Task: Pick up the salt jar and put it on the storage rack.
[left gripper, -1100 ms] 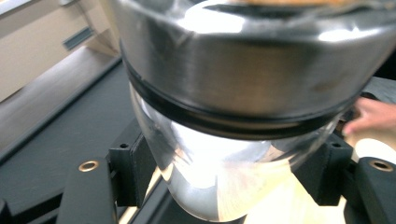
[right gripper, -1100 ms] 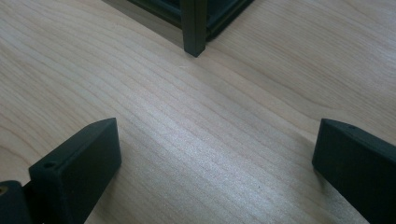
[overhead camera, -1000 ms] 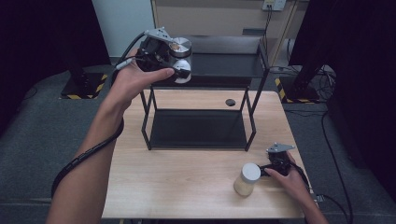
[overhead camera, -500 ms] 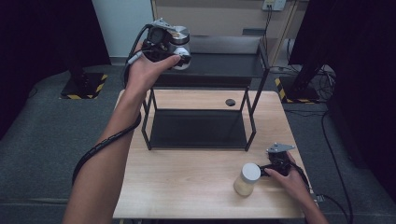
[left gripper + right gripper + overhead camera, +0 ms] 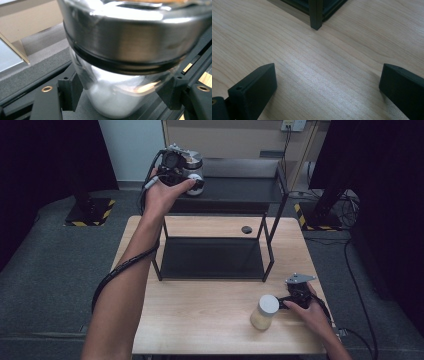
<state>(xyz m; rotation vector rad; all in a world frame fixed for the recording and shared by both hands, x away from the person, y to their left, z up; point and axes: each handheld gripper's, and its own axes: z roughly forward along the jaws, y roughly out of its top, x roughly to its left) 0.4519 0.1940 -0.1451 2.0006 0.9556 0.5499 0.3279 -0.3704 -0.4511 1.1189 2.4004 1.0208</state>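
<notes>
A glass jar (image 5: 194, 166) with a silver metal lid and white contents (image 5: 117, 82) is at the back left of the black shelf's top (image 5: 240, 190). My left gripper (image 5: 189, 176) is shut on this jar, its jaws pressed to the glass on both sides below the lid (image 5: 120, 96). My right gripper (image 5: 289, 299) rests low over the wooden table (image 5: 317, 75) at the front right. It is open with nothing between its jaws (image 5: 325, 87). A second jar (image 5: 264, 312) with a white lid and pale contents stands just left of it.
The black metal shelf frame (image 5: 212, 257) stands mid-table; one of its legs (image 5: 315, 15) is ahead of the right gripper. A small dark round hole (image 5: 246, 229) is in the tabletop behind the frame. A cable trails along the left forearm (image 5: 120, 270).
The left hand has carried the silver-lidded jar farther back and slightly right, over the shelf's top. The right gripper and the white-lidded jar have stayed in place.
</notes>
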